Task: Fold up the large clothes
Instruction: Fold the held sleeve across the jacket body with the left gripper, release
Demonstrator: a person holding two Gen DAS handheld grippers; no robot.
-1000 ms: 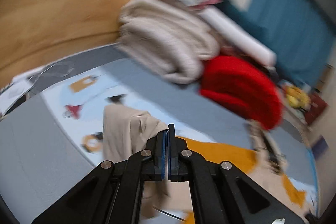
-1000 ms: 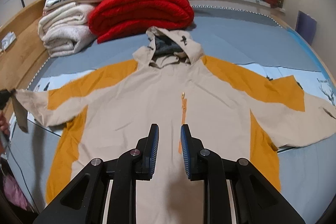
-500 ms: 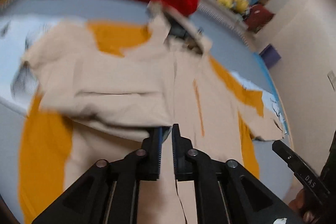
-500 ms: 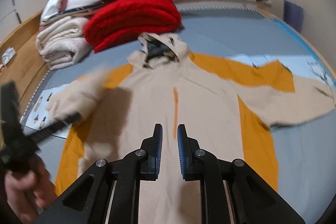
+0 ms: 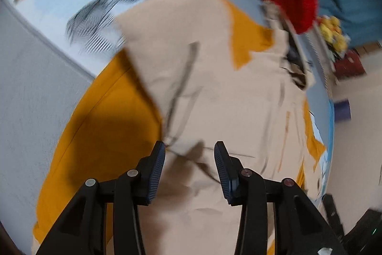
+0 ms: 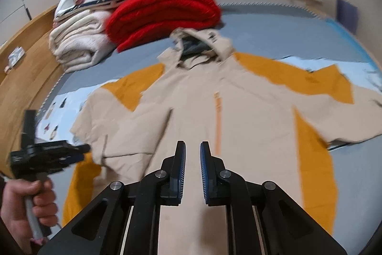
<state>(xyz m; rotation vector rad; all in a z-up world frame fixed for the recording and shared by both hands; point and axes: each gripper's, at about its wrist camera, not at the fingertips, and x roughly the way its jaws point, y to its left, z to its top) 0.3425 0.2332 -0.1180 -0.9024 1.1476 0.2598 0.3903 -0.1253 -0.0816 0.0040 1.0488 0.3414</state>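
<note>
The right tongs (image 6: pixel 192 169) are hovering low over the hem of the beige and orange hooded jacket (image 6: pixel 214 111), their blue pads sitting a narrow gap apart with nothing between them. The left tongs (image 5: pixel 189 169) are standing wide apart above the folded-in sleeve (image 5: pixel 181 68), gripping nothing (half a second ago they were nearly closed at that sleeve's edge, and a second ago clamped on its cuff). In the right wrist view the person's left hand (image 6: pixel 26 204) is gripping the handle at the lower left, with the tool pointing toward the jacket. The jacket is lying face up on the bed (image 6: pixel 274 32), its left sleeve now resting across the chest while the other sleeve (image 6: pixel 339 102) is lying spread outward. Beyond the hood, a folded red blanket (image 6: pixel 162 13) and a stack of pale bedding (image 6: pixel 78 40) are sitting near the wooden bed frame (image 6: pixel 26 59).
</note>
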